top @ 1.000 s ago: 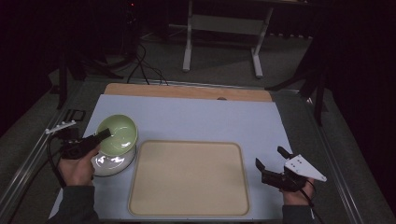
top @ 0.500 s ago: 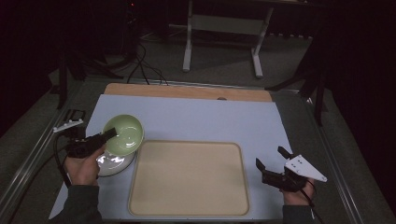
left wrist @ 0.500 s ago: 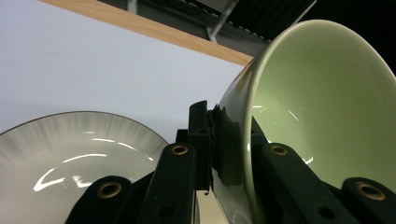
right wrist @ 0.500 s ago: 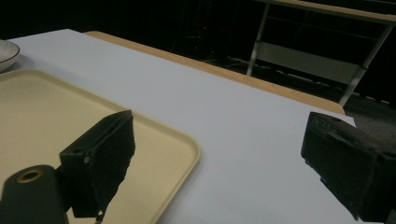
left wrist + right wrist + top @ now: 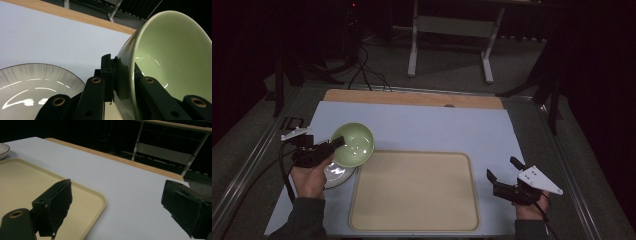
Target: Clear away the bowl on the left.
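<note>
The left gripper point(image 5: 333, 144), clamped on the rim of the green bowl point(image 5: 353, 144), has lifted it off the white plate point(image 5: 337, 174) and carried it right. The bowl now hangs tilted beside the tray's point(image 5: 414, 191) far left corner.

This looks like a recording lab or studio rather than a home. The room is dark, with black surroundings beyond the lit surface point(image 5: 422, 127), which is covered by a pale blue mat over a wooden board point(image 5: 412, 98) and edged by metal rails point(image 5: 247, 165). Behind it, on a grey carpeted floor point(image 5: 452, 75), stands a metal-legged frame point(image 5: 449, 37), and loose black cables point(image 5: 362, 70) trail across the floor.
</note>
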